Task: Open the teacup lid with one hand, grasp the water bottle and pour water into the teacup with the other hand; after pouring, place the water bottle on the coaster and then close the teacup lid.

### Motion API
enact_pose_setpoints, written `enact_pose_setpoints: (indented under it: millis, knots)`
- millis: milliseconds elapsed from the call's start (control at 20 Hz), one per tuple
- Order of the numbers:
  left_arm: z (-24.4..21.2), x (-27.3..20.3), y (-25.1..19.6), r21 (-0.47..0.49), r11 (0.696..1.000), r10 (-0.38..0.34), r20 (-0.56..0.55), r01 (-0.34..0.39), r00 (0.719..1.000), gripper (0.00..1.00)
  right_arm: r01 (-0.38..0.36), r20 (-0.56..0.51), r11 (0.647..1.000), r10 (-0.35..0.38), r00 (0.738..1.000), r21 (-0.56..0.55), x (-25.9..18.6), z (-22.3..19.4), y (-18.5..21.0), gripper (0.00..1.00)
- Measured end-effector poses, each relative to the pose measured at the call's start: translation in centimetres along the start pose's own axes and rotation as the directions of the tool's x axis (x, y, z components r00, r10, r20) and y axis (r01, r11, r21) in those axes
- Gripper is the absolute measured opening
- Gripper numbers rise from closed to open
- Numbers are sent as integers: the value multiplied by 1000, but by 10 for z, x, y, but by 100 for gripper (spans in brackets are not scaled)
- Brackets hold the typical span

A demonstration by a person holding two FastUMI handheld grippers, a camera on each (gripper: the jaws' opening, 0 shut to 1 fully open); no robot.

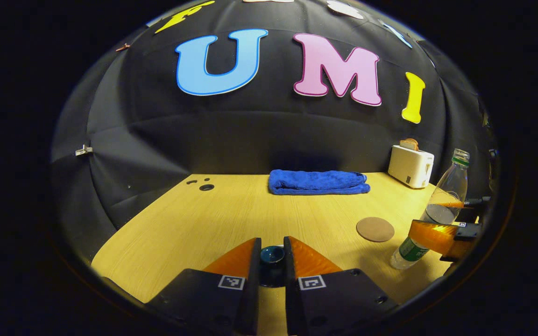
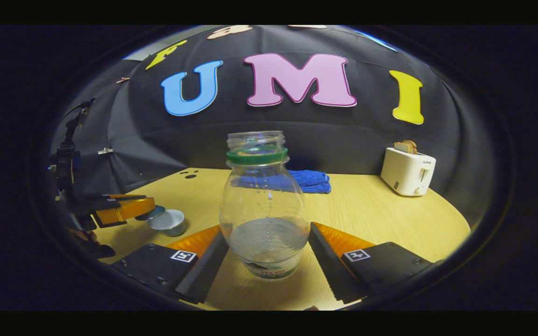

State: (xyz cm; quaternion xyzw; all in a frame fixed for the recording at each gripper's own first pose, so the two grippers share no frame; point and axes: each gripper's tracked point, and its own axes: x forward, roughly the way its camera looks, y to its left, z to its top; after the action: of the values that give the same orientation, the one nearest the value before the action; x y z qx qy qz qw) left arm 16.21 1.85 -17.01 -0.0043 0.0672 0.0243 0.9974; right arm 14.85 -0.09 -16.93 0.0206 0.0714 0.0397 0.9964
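Note:
In the left gripper view my left gripper (image 1: 272, 242) is shut on the dark teal knob of the teacup lid (image 1: 272, 255). In the right gripper view the left gripper (image 2: 126, 209) holds the lid (image 2: 151, 213) just beside and above the open pale teacup (image 2: 170, 222) at the table's left. The clear water bottle (image 2: 265, 210) has a green neck ring, no cap and water in its lower third. It stands upright between the fingers of my right gripper (image 2: 266, 231), which press on its sides. The left gripper view shows the bottle (image 1: 442, 205) near the round brown coaster (image 1: 375, 229).
A folded blue towel (image 1: 318, 182) lies at the back of the wooden table (image 1: 231, 214). At the back right stands a white toaster (image 2: 407, 173) with toast in it. Small dark holes (image 1: 206, 186) mark the table's back left. A camera stand (image 2: 66, 154) rises at the far left.

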Motion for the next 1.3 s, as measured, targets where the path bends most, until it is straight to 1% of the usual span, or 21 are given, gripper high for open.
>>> enact_pose_setpoints:
  millis: [100,150,200,250,300,350,400,450,500,550,600,700,850,950,1050,1200,1250,1300]
  knots:
    - [-5,-3,5,-22,1000,14,-11,-14,1000,27,6,1,1000,-6,1000,-4,1,-1,1,98]
    - [-7,-4,7,-30,999,20,-17,-21,1000,27,3,0,1000,-3,1000,-2,3,-1,1,95]
    - [-10,-5,10,-35,999,25,-22,-26,999,27,6,3,1000,-6,1000,-4,3,-1,2,85]
    - [-10,-7,12,-36,999,31,-24,-32,999,27,1,-1,1000,-1,1000,-10,5,0,2,80]
    - [-12,-9,15,-34,999,38,-25,-39,999,24,-4,-1,1000,4,1000,-22,5,-1,3,80]
    - [-13,-11,17,-33,998,44,-26,-45,999,27,-10,-9,999,9,1000,-32,6,0,3,80]
    - [-13,-13,20,-35,998,51,-25,-52,998,27,-18,-18,999,17,1000,-39,8,0,5,78]
    - [-12,-16,23,-41,998,56,-25,-57,998,24,-26,-24,999,25,999,-47,9,0,6,76]
    - [-12,-19,25,-46,997,63,-25,-64,998,27,-29,-34,998,27,999,-60,9,2,7,75]
    - [-11,-23,28,-51,996,71,-23,-72,997,27,-28,-36,996,25,999,-82,10,4,4,70]
    - [-10,-26,31,-52,995,79,-19,-79,997,27,-27,-34,994,24,999,-108,14,8,3,73]
    - [-6,-33,36,-36,995,93,-7,-93,996,27,-25,-17,983,22,1000,-182,15,21,1,72]
    - [3,-41,43,8,995,99,20,-99,995,27,-18,15,945,25,1000,-327,23,38,0,72]
    - [11,-46,43,12,996,84,47,-85,995,27,-17,33,912,34,999,-411,33,47,5,72]
    - [14,-51,48,6,997,80,61,-81,995,27,-6,62,864,43,997,-503,43,55,10,72]
    - [19,-62,60,-12,996,87,81,-87,993,27,4,81,778,61,995,-628,61,55,21,72]
    - [18,-67,65,-20,996,92,84,-90,992,24,5,87,749,71,994,-662,65,55,26,72]
    - [17,-71,72,-15,995,100,83,-99,992,27,5,90,719,79,993,-695,70,54,31,72]
